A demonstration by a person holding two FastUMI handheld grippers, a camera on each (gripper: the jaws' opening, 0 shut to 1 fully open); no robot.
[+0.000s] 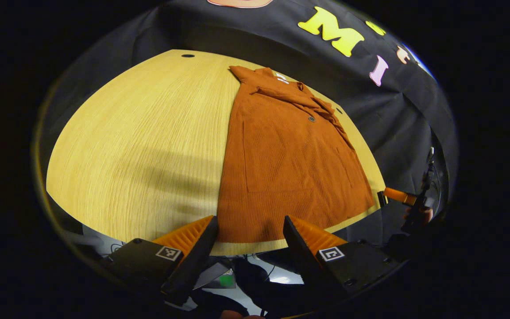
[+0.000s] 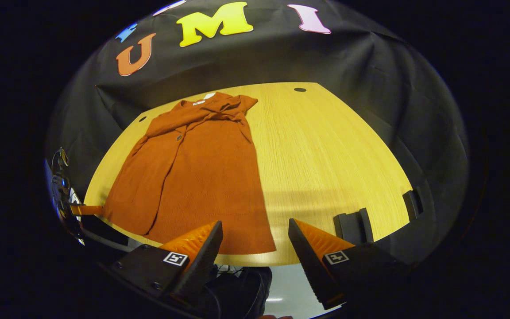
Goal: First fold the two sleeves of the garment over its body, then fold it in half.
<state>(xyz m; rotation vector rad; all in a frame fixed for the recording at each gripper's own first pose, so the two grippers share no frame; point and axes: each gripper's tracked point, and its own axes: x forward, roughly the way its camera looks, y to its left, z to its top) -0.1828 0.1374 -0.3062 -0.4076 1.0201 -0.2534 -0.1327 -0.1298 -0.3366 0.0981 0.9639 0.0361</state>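
Left gripper (image 1: 250, 230) and right gripper (image 2: 255, 235) both gape empty off the near table (image 1: 140, 146) edge, orange garment (image 1: 281, 164) flat beyond, sleeves apparently folded; grabbing one hem layer risks a skewed half-fold.

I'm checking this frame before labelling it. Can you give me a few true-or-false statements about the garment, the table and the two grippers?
1. The garment lies on the wooden table. True.
2. The left gripper is clamped on the hem. False: its jaws stand open with nothing between them, short of the table's near edge.
3. The right gripper is open. True.
4. The garment is already folded in half. False: it lies at full length, collar far, hem near.
5. A button shows on the garment's front. True.
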